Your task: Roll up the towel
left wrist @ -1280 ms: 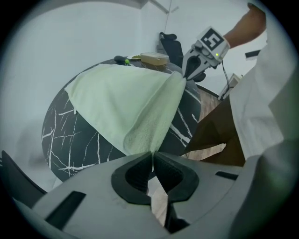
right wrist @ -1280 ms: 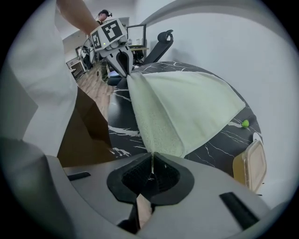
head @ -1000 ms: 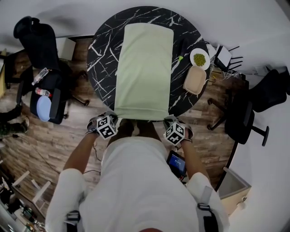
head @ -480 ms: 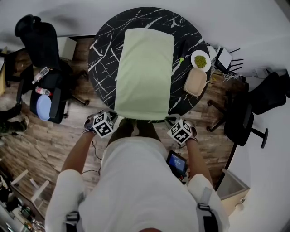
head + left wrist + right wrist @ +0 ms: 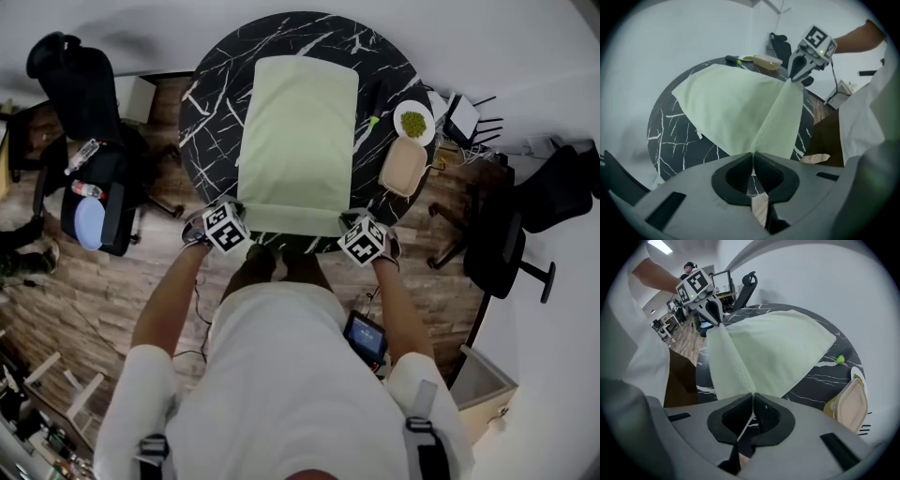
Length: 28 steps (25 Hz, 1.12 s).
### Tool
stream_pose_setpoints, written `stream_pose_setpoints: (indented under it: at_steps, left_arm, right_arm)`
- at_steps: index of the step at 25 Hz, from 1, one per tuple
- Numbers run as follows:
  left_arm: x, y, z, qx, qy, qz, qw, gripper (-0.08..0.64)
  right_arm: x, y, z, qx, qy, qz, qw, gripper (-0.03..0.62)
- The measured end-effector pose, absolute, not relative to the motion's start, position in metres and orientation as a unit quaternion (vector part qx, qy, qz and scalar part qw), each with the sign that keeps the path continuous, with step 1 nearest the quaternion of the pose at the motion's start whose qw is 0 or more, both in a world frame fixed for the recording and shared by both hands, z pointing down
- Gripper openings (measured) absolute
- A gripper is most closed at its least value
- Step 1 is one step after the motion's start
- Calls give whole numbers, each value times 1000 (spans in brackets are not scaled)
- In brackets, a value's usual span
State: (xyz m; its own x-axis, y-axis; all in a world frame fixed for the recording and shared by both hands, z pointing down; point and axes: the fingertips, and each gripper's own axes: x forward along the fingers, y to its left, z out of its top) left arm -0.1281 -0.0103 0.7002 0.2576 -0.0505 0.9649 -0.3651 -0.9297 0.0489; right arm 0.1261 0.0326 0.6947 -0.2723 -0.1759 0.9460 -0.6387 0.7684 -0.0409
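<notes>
A pale green towel (image 5: 298, 141) lies lengthwise on the round black marble table (image 5: 211, 103). Its near edge is lifted and folded a little way back over the cloth. My left gripper (image 5: 234, 217) is shut on the towel's near left corner (image 5: 752, 152). My right gripper (image 5: 354, 225) is shut on the near right corner (image 5: 752, 393). The towel's near edge (image 5: 780, 119) stretches taut between the two grippers. In the left gripper view the right gripper (image 5: 801, 70) shows at the far end of that edge, and in the right gripper view the left gripper (image 5: 715, 310) shows likewise.
On the table's right side sit a beige lidded container (image 5: 404, 167), a white plate of green food (image 5: 413, 123) and a small green object (image 5: 374, 120). Black office chairs (image 5: 89, 122) stand left and right (image 5: 511, 234) of the table.
Both grippers have moved away from my body and over the table edge, carrying the towel's near edge with them. The hanging end now lies folded back onto the towel.
</notes>
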Motion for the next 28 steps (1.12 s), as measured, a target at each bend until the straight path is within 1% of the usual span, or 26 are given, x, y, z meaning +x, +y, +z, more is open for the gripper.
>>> stream_pose_setpoints:
  at_steps: [4,6,9,10,11,13,17,19,24,28]
  left_arm:
    - [-128,-10,719,766,-139,612,140,14]
    - [-127,-12,720,766,-151,610,138,16]
    - [-128,-17,717,772,-173,595,141,56]
    - [-130,-19,714,776,-183,586,147,85]
    - [-131,-22,711,780,-193,576,152,119]
    - [-135,-28,702,789,-212,555,159,147]
    - [-141,-32,675,807,-236,521,151,147]
    - [-138,-19,665,818,-213,516,140,147]
    - [-131,42,688,810,-101,571,85,147]
    - [-134,57,714,794,-88,595,91,147]
  right_arm:
    - [126,30,714,272,-755,213,558,9]
    - [127,27,715,285,-752,215,554,27]
    - [134,21,709,313,-750,210,543,110]
    - [137,19,707,321,-751,208,539,131]
    - [140,17,704,328,-752,204,535,138]
    - [144,15,695,336,-756,190,528,138]
    - [135,23,670,324,-777,145,519,110]
    - [125,37,662,303,-788,124,521,112]
    - [102,88,685,220,-795,105,556,112]
    - [104,102,709,210,-783,120,573,112]
